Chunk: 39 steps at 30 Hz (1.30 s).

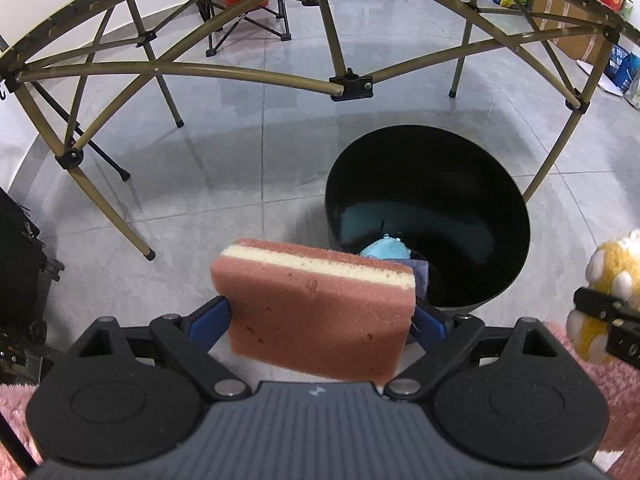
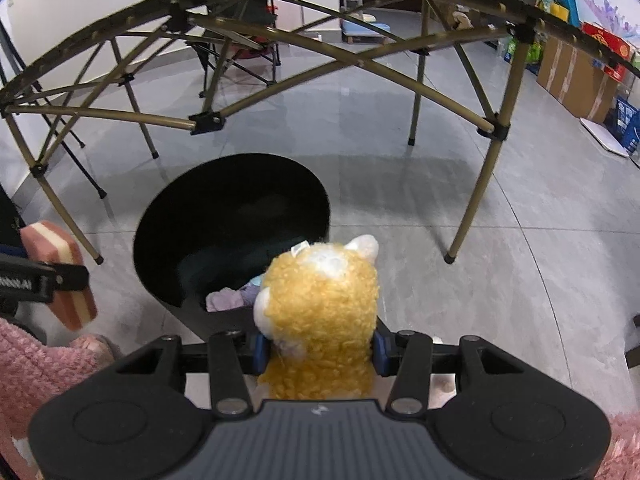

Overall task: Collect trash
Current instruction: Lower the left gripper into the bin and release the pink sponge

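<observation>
My left gripper [image 1: 322,320] is shut on a pink sponge [image 1: 320,312] with a cream middle layer, gripped by its two ends. The sponge hangs just short of the near rim of a black round bin [image 1: 436,184] on the floor. A yellow and white plush toy [image 2: 320,320] sits in my right gripper [image 2: 320,354], whose blue pads press its sides. The toy hangs at the near right rim of the same bin [image 2: 224,208]. Inside the bin lie a light blue item [image 1: 386,248] and purple cloth [image 2: 226,300]. Each view shows the other gripper's load at its edge.
A folding table frame [image 1: 348,84] with olive metal legs stands over the bin on a grey tiled floor. A camp chair [image 2: 244,40] is at the back. Cardboard boxes [image 2: 576,76] and bags line the right wall. Pink fluffy fabric [image 2: 36,364] is at the bottom corners.
</observation>
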### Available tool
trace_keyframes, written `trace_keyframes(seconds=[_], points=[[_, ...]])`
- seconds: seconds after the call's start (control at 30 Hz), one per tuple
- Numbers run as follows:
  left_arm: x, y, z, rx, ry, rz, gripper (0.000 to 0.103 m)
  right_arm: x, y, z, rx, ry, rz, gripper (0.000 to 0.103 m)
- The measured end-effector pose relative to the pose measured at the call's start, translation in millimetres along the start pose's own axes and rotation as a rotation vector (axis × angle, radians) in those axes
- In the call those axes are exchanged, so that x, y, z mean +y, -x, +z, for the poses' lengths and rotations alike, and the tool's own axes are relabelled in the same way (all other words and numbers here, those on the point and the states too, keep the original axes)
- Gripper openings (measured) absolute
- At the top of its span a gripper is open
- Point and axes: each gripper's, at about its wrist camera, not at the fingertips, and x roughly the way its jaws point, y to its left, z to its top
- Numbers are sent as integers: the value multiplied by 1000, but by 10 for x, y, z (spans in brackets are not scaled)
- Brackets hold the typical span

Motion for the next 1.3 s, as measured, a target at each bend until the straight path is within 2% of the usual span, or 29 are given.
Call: trace_keyframes(seconds=[0.37,0.83,1.3], points=[[-372,-121,323,-5,-12,-9,94,-149,-153,96,3,-44,-25,46],[-699,-416,673,42,30,-38,94,-546,-308,359,-34,-155,-91,46],[-886,-656,793,73,44,-11,95,-774,-491,365,-7,-216,-131,46]])
